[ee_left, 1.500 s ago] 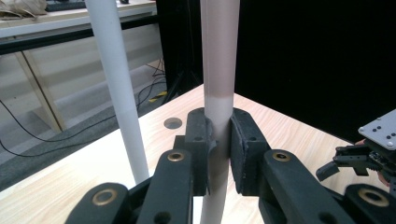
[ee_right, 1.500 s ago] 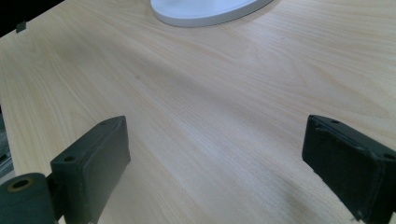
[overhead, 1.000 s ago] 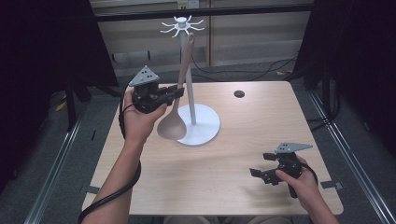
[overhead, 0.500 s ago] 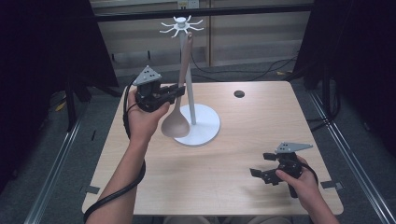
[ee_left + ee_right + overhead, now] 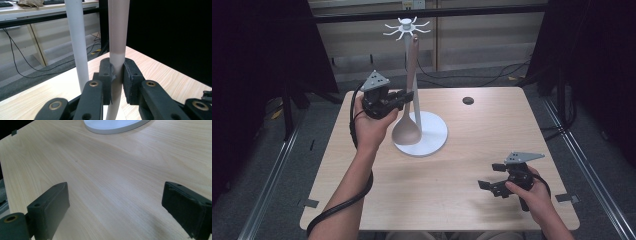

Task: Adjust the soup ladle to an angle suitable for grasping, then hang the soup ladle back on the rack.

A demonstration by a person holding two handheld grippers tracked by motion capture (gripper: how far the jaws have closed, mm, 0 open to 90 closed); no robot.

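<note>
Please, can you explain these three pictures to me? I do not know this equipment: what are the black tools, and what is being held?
A person holds a hand tool with a two-jaw claw in each hand. One camera looks down from above; each of the other two rides on a claw. On the wooden table stands a white rack with hooks on top. The left claw is shut on a long spoon, held upright beside the rack's pole. The right claw is open and holds nothing, low over the table.
</note>
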